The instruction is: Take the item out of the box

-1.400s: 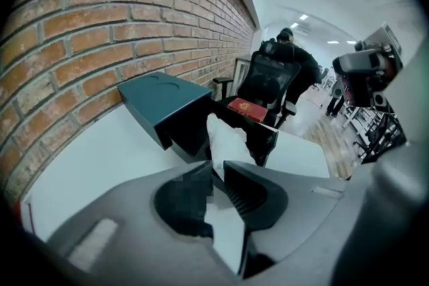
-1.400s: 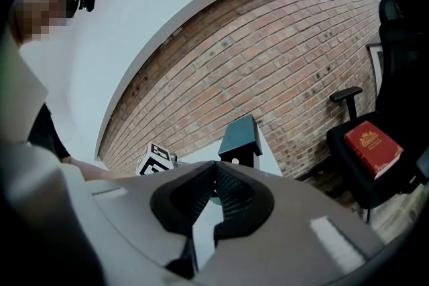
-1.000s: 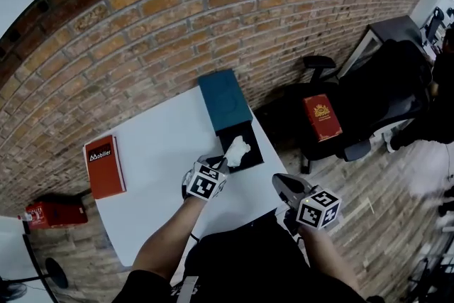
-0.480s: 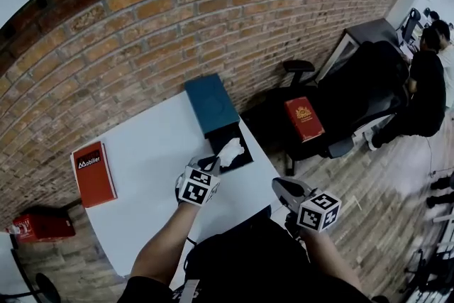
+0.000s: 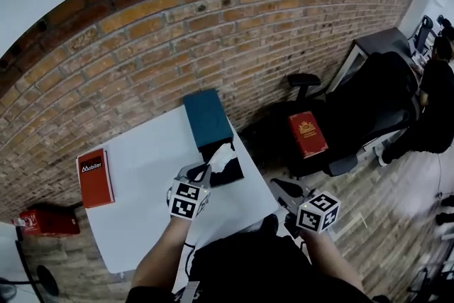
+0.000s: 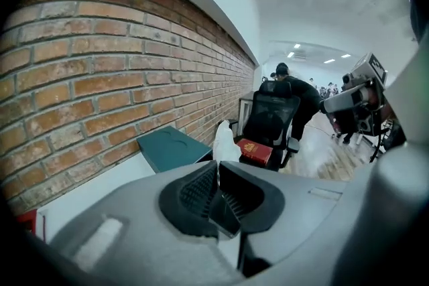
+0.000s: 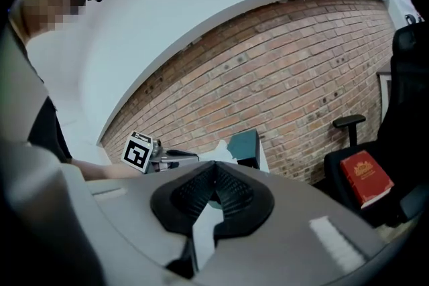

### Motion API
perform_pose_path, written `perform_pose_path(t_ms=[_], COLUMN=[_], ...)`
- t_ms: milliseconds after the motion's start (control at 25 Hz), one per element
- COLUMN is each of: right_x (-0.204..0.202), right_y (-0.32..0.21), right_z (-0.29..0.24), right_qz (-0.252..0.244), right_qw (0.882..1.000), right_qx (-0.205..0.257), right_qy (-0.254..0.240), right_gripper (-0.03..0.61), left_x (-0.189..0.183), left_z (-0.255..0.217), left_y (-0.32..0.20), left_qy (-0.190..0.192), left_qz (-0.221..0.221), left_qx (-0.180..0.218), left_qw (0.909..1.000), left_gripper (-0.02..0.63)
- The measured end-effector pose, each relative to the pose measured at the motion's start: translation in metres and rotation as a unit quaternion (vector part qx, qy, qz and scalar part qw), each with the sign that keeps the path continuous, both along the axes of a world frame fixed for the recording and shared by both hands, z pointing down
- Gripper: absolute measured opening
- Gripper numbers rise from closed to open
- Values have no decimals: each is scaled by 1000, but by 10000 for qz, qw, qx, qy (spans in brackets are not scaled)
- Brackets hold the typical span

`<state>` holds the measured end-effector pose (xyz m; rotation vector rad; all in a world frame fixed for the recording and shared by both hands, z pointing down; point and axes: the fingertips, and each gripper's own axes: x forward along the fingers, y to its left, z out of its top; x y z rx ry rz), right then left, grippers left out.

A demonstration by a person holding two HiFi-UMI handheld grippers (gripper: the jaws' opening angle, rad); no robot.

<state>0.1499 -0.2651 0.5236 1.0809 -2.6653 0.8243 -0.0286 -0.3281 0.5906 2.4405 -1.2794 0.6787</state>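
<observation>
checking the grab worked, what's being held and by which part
The left gripper pinches the white crumpled item by its near end; the right gripper is shut on nothing.

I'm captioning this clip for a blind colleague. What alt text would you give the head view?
Seen from above, the left gripper is shut on a crumpled white item at the open black box on a white table beside a brick wall. The right gripper hangs shut and empty near the table's right edge; a red book lies at the table's left.

Crumpled, papery white item (image 5: 223, 155) in the left gripper (image 5: 203, 172), its jaws matt plastic; beyond it a matt teal lid (image 5: 207, 117), smooth white table (image 5: 142, 174), rough brick wall (image 5: 213, 32).
</observation>
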Motion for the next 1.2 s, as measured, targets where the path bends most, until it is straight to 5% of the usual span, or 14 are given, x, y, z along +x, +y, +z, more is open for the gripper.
perform_pose_path(t_ms=[240, 720, 1200], right_x=[29, 33, 26], right_y=[-18, -42, -68], right_z=[-11, -46, -133], right_qz=[-847, -2188, -1669], right_qw=[9939, 9698, 9678], right_qx=[589, 1074, 1669], right_qy=[378, -126, -875], right_gripper=[0, 0, 0], left_x=[17, 43, 5], left_z=[-32, -115, -210], left_y=[-8, -5, 2], left_qy=[88, 438, 557], left_qz=[-693, -1415, -1415], left_qx=[197, 784, 1809], left_qw=[9974, 9859, 9717], left_gripper=[12, 12, 12])
